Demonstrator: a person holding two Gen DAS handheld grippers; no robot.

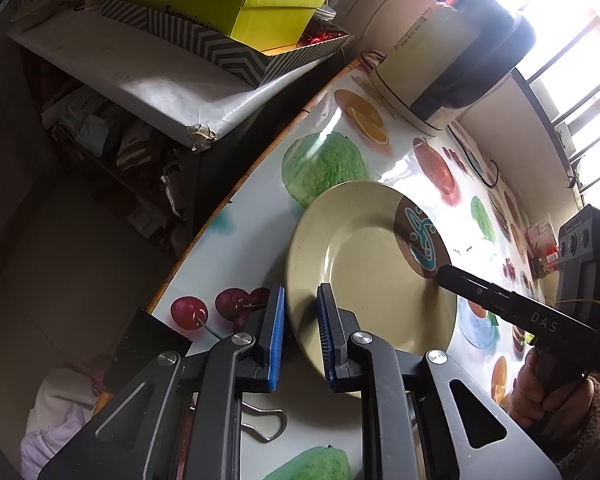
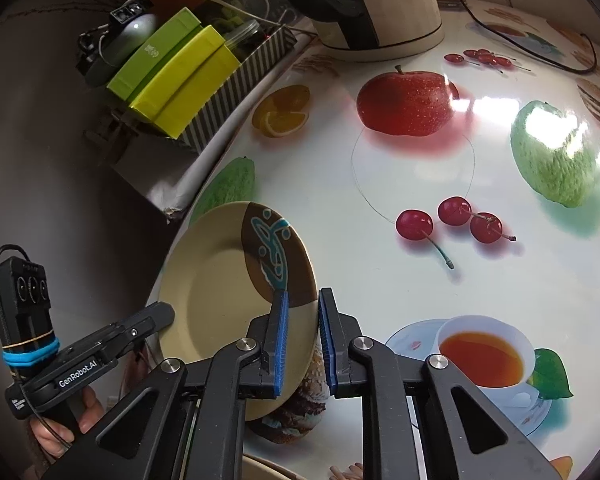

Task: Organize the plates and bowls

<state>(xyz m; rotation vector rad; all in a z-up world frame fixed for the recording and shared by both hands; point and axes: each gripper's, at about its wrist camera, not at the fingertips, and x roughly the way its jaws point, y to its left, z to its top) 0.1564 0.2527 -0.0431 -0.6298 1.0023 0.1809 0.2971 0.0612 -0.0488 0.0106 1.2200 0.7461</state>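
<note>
A cream plate (image 1: 364,272) with a brown and teal patch lies near the left edge of the fruit-print table (image 1: 260,220). My left gripper (image 1: 302,336) is shut on its near left rim, one blue pad over the plate and one outside it. In the right wrist view the same plate (image 2: 212,288) has its right rim between the blue pads of my right gripper (image 2: 304,336), which is shut on it. Each view shows the other gripper at the opposite rim: the right gripper (image 1: 444,272) and the left gripper (image 2: 160,314). I cannot tell whether the plate is off the table.
A cream and black kettle (image 1: 440,52) stands at the back of the table, its cable (image 2: 540,48) trailing beside it. Yellow-green boxes (image 1: 220,0) sit in a striped box on a shelf left of the table edge. A wire clip (image 1: 268,424) lies under my left gripper.
</note>
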